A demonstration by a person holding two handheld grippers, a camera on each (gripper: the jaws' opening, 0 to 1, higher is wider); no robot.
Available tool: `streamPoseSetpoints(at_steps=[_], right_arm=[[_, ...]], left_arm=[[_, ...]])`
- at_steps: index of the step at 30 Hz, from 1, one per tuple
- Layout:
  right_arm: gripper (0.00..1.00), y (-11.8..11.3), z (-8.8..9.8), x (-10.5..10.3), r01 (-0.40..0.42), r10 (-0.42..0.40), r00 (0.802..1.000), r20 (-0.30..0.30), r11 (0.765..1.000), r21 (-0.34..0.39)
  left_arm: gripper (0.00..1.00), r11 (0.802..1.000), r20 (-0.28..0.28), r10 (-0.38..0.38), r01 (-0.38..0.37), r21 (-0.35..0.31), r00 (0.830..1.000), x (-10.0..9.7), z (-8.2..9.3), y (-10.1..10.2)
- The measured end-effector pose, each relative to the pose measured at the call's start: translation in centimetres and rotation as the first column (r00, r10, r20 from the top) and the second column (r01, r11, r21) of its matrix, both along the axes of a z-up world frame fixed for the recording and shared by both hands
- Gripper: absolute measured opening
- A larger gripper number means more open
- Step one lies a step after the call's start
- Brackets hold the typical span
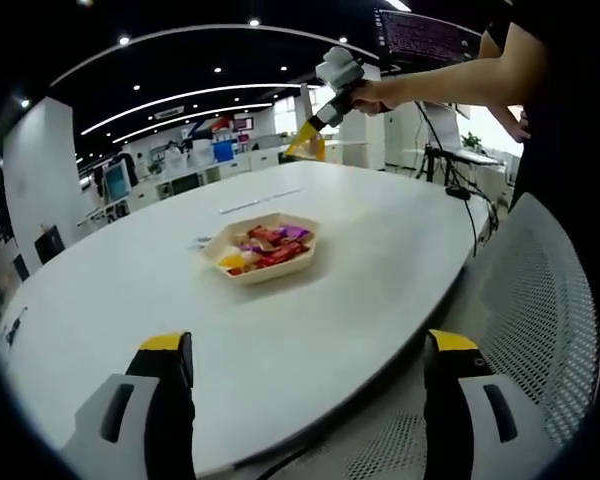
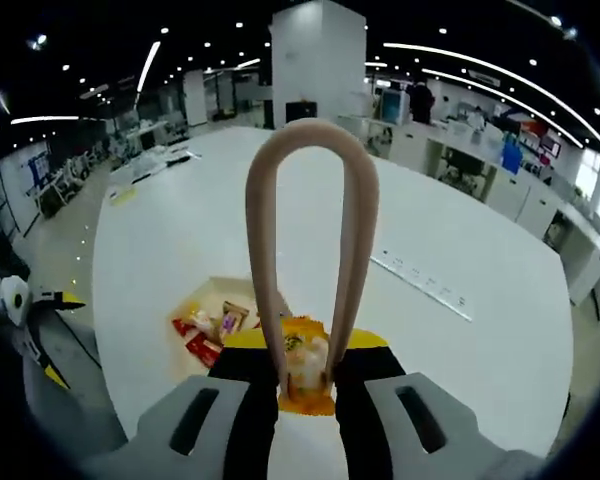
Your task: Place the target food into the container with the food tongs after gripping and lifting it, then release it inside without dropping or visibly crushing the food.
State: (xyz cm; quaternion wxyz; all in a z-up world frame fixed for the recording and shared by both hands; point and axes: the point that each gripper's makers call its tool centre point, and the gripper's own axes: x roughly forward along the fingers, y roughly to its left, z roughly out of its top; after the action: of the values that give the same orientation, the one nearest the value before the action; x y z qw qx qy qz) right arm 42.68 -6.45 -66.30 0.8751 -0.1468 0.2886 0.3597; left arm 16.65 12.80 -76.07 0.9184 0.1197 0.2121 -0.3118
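Target food: a yellow snack packet (image 2: 308, 372), pinched between the tips of the beige food tongs (image 2: 312, 230) and hanging in the air above the white counter (image 2: 500, 250). The right gripper (image 2: 308, 385) is clamped across the tongs' arms, which squeezes them onto the packet.

Container: an open beige tray (image 1: 263, 247) of mixed wrapped snacks, mid-counter. In the right gripper view it sits below and left of the packet, not under it yet.

Step in hand, as I read it: carry, then release.
- Hold clamp pressure constant; the packet looks soft, so more squeeze risks crushing it and less risks a drop.
- Translate until the packet is over the tray, then lower inside the rim before easing the tongs apart.

Left gripper (image 1: 310, 390): jaws spread wide, holding nothing, low at the near counter edge.

View differences: the left gripper view gives the side-on picture, with the right gripper high above the far side of the counter in a person's hand (image 1: 372, 95), plus the whole tray. The right gripper view gives the actual pinch on the packet.
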Motion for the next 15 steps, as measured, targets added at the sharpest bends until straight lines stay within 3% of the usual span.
streamPoseSetpoints(at_steps=[15], right_arm=[[0.2,5.7,0.9,-0.3,-0.097,0.097,0.995,0.012,0.995,0.023]], left_arm=[[0.93,1.0,0.028,0.013,-0.013,0.013,1.0,0.3,0.1,0.3]])
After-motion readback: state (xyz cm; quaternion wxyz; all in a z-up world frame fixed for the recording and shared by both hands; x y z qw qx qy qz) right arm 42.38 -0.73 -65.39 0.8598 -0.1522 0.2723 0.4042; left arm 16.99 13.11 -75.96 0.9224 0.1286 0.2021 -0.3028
